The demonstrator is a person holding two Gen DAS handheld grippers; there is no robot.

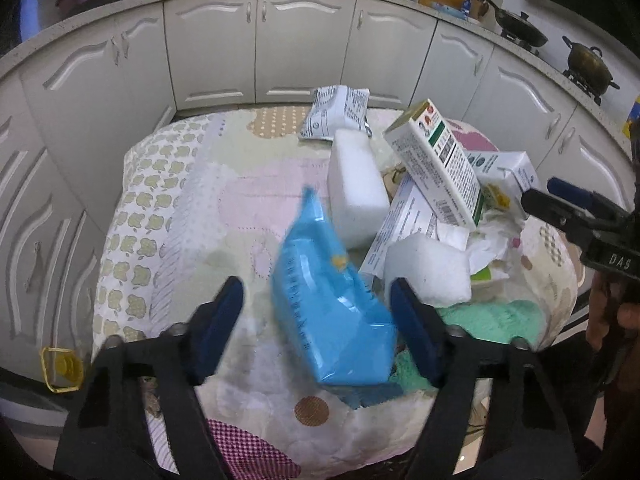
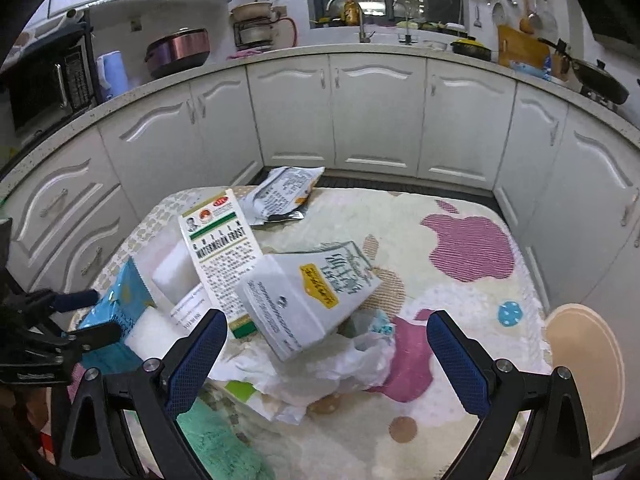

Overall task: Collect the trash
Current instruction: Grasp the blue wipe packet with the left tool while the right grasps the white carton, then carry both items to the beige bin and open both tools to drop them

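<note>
A pile of trash lies on the patterned cloth [image 1: 200, 208]. A blue plastic packet [image 1: 332, 312] stands tilted between the fingers of my left gripper [image 1: 320, 320], whose jaws are wide open around it; it touches the right pad, if any. It also shows in the right wrist view [image 2: 120, 304]. My right gripper [image 2: 324, 352] is open and empty just before a grey milk carton [image 2: 316, 292] and crumpled white tissue [image 2: 344, 364]. A white-green box [image 2: 220, 252], white foam blocks [image 1: 356, 184] and a silver wrapper [image 1: 340, 112] lie around.
White kitchen cabinets [image 2: 376, 116] curve around the table's far side. A beige round stool [image 2: 588, 376] stands at the right. A green towel [image 2: 216, 440] lies at the near edge. The left gripper shows in the right wrist view [image 2: 60, 320].
</note>
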